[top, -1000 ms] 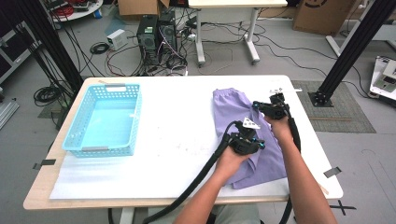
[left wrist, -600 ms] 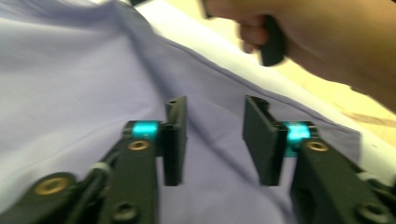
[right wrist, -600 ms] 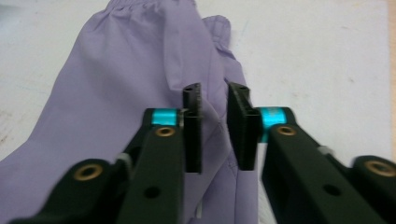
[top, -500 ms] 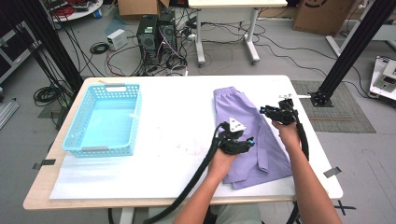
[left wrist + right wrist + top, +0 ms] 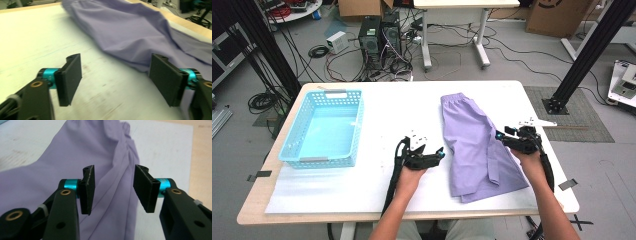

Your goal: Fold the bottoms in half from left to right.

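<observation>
The left gripper (image 5: 439, 152), low in the middle of the high view, and the right gripper (image 5: 501, 136) have both just been opening with nothing between their flat black jaws, letting go of the soft, wrinkly purple shorts (image 5: 477, 142) lying between them on the smooth white table (image 5: 402, 105).

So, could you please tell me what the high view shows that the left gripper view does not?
High view alone: the blue basket on the table's left part, both hands with the left gripper and right gripper on either side of the purple shorts, and the floor with cables beyond the table.

Left gripper view alone: its own black jaws from close up, standing wide apart, having just been opening, with nothing between them.

Shared: the purple shorts lying on the white tabletop.
</observation>
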Demonstrator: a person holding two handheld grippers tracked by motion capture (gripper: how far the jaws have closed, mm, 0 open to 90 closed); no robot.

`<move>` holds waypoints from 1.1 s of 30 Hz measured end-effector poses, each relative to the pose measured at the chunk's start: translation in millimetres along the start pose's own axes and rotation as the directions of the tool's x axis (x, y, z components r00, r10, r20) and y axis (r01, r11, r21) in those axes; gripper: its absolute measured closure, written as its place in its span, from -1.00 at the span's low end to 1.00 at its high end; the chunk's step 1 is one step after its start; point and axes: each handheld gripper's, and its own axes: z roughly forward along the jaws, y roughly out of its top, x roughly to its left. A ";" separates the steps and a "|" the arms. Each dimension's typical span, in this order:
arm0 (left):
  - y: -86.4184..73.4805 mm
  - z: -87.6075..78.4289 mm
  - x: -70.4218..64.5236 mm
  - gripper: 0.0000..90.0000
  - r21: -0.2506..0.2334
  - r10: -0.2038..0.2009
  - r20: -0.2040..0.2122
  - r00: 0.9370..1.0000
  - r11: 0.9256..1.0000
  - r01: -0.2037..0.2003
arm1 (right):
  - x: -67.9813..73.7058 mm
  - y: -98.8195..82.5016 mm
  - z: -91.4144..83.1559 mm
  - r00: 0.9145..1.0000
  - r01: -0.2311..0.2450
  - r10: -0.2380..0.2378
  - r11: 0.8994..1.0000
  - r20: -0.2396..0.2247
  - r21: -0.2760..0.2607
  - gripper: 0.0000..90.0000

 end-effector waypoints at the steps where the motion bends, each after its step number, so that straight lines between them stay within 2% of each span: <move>1: -1.5 -2.5 3.4 -0.47 -0.006 0.001 -0.002 1.000 1.000 -0.001 | 3.3 -3.8 -2.6 1.000 0.005 -0.005 1.000 0.004 0.003 0.19; 5: -6.5 -10.9 18.2 -0.47 -0.009 -0.001 0.000 1.000 1.000 0.001 | 15.1 -16.0 -11.3 0.999 0.053 -0.053 0.998 0.010 0.016 0.46; 8: -7.6 -15.5 25.2 -0.47 -0.021 -0.012 0.006 1.000 1.000 0.012 | 21.9 -23.9 -17.3 0.998 0.056 -0.056 0.998 0.007 0.021 0.50; 12: -6.8 -20.0 30.3 -0.47 -0.036 -0.003 0.019 1.000 0.999 0.004 | 32.8 -30.5 -20.7 0.999 0.052 -0.052 0.997 -0.004 0.055 0.53; 16: -5.9 -25.2 36.9 -0.47 -0.039 -0.010 0.015 1.000 0.999 0.010 | 46.4 -35.1 -20.8 0.998 0.054 -0.051 0.996 -0.031 0.076 0.52; 19: -4.8 -30.3 41.4 -0.47 -0.039 -0.015 0.000 1.000 0.999 0.015 | 57.8 -37.8 -14.8 0.996 0.093 -0.090 0.987 -0.028 0.134 0.47; 21: -4.9 -32.9 42.9 -0.47 -0.038 -0.016 -0.006 1.000 0.999 0.016 | 65.7 -40.9 -9.8 0.990 0.136 -0.138 0.973 0.000 0.188 0.52; 22: -5.1 -34.4 43.7 -0.47 -0.031 -0.014 -0.006 1.000 0.999 0.013 | 67.3 -42.4 -7.5 0.987 0.152 -0.157 0.968 0.012 0.198 0.56; 23: -5.6 -34.8 43.8 -0.47 -0.029 -0.013 -0.009 1.000 0.999 0.012 | 70.8 -45.2 -5.2 0.984 0.166 -0.177 0.963 0.031 0.214 0.61; 25: -7.1 -36.1 44.8 -0.46 -0.020 -0.011 -0.012 1.000 1.000 0.011 | 72.4 -45.7 -5.7 0.982 0.177 -0.187 0.963 0.032 0.206 0.82; 26: -7.8 -36.4 45.1 -0.46 -0.018 -0.014 -0.013 1.000 1.000 0.014 | 73.9 -45.5 -6.1 0.979 0.186 -0.200 0.959 0.046 0.212 0.93; 27: -8.4 -36.7 45.5 -0.46 -0.017 -0.016 -0.012 1.000 1.000 0.016 | 73.7 -45.4 -6.5 0.977 0.193 -0.207 0.958 0.044 0.213 0.97; 30: -9.6 -37.3 46.3 -0.46 -0.012 -0.016 -0.012 1.000 1.000 0.016 | 70.1 -44.9 -11.1 0.984 0.164 -0.175 0.966 0.038 0.198 0.99; 33: -10.1 -38.4 48.2 -0.46 -0.011 -0.025 -0.015 1.000 1.000 0.025 | 62.3 -42.2 -21.5 0.989 0.134 -0.142 0.979 0.042 0.153 0.99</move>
